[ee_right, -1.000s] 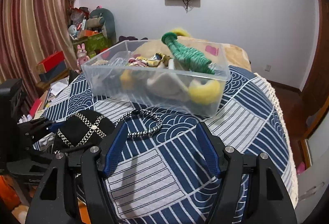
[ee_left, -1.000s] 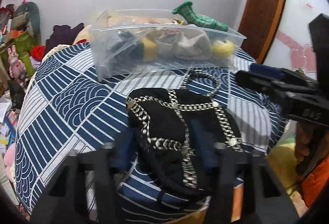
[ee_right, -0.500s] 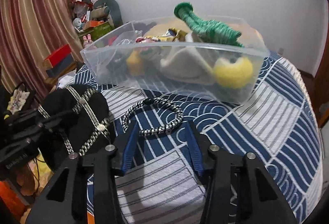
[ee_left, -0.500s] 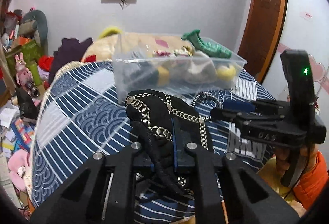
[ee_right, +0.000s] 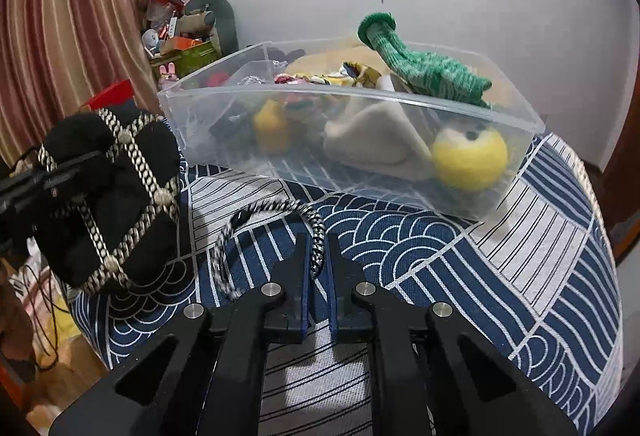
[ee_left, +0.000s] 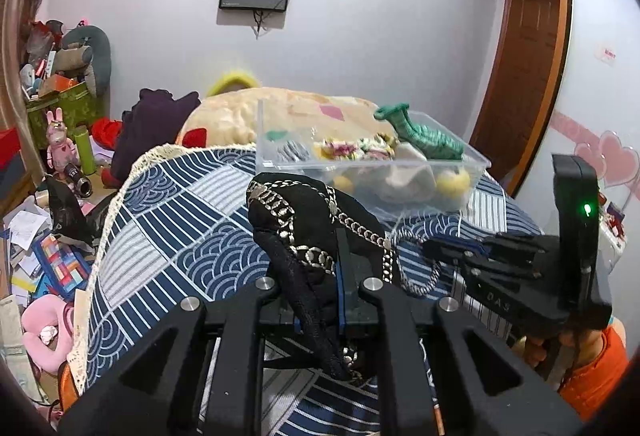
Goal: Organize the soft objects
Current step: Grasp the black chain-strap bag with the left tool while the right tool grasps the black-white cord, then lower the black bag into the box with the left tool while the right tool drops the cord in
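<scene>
Pinching the black chained hat (ee_left: 316, 236), the left gripper (ee_left: 320, 300) risks snagging chains on the bin (ee_right: 500, 172); the right gripper (ee_right: 318, 260), clamping the braided band (ee_right: 276, 236), may let it slip.

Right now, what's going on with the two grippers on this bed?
Both grippers are shut on soft items. The left gripper pinches a black chain-trimmed hat, lifted off the blue patterned bedspread. The right gripper pinches a black-and-white braided loop that lies on the bedspread. The clear plastic bin just beyond already holds a green knit sock and other soft things.
</scene>
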Motion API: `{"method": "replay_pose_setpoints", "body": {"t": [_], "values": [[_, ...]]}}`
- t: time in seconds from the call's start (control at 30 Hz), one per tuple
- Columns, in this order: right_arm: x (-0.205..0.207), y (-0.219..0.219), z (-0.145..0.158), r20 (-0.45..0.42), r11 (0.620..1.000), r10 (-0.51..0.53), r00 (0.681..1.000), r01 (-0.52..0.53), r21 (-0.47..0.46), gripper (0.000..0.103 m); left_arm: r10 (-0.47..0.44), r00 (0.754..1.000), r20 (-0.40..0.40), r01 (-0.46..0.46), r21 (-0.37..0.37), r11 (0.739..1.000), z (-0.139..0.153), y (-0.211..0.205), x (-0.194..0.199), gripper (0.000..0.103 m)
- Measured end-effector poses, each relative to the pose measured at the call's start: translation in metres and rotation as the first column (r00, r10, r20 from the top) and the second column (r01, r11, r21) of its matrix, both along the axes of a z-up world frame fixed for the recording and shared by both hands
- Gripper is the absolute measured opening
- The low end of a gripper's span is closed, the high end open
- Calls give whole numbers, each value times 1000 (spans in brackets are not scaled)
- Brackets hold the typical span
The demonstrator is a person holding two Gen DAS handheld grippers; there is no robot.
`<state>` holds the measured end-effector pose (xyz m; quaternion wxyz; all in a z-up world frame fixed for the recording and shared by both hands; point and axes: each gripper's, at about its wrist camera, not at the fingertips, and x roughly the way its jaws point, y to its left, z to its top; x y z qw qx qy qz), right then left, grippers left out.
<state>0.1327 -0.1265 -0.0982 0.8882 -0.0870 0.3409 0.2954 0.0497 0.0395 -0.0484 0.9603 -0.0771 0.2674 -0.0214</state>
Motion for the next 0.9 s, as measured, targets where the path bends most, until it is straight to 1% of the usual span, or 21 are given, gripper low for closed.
{"method": "replay_pose_setpoints", "body": {"t": [0.3,0.4,0.5,0.57,0.63,0.67,0.73,0.8,0.87,0.9], "values": [[-9,-20,25,98,999,-47,994,44,33,5,27,996,84,-26,-7,1000,30,9,-1,11],[-11,-28,33,124,997,-62,990,57,43,5,23,994,105,-23,-2,1000,39,8,1,11],[-5,-30,31,83,999,-42,996,40,32,5,19,993,120,-20,9,1000,44,5,1,11],[2,-19,28,49,999,-47,998,46,23,9,17,992,128,-19,16,1000,46,3,2,11],[5,-15,21,20,999,-42,999,41,18,16,20,991,134,-23,21,1000,48,3,4,11],[7,-12,17,3,999,-32,999,32,8,16,21,990,138,-24,21,999,49,3,5,11],[11,-9,4,-38,1000,3,999,-3,-5,16,20,990,143,-22,16,1000,51,3,7,11],[13,-6,-7,-53,1000,-2,999,0,-31,16,18,989,149,-21,17,1000,52,4,9,11],[12,-6,-8,-25,999,7,1000,-8,-34,15,18,987,158,-21,21,1000,55,2,10,11],[10,-4,-8,-12,999,6,1000,-6,-43,9,17,987,161,-21,23,1000,55,2,11,11]]}}
